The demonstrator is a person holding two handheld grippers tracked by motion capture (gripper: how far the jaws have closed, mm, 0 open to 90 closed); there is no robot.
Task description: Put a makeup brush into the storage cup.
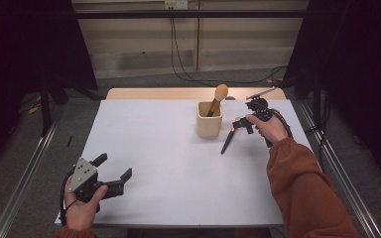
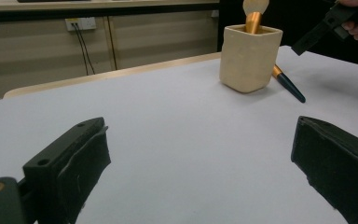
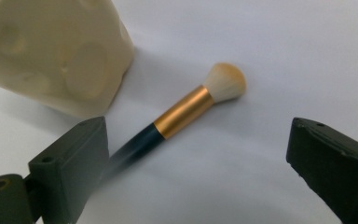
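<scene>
- Seemingly, from the high view, the right claw (image 1: 240,124) hovers spread and empty over the loose brush (image 1: 227,141), at four o'clock of the cup (image 1: 209,120); the grab looks pending.
- Left gripper view: left claw (image 2: 200,161) gapes empty over bare bench (image 2: 168,126); the cup hides the brush's head.
- Right gripper view: lower, centre on the handle, close; its tail blurs behind one jaw.

brush on the table (image 3: 182,114) with its dark handle end blurred behind a jaw, cream cup (image 3: 51,51) cut by the frame edge, standing brush (image 2: 253,14) cropped at its head
</scene>
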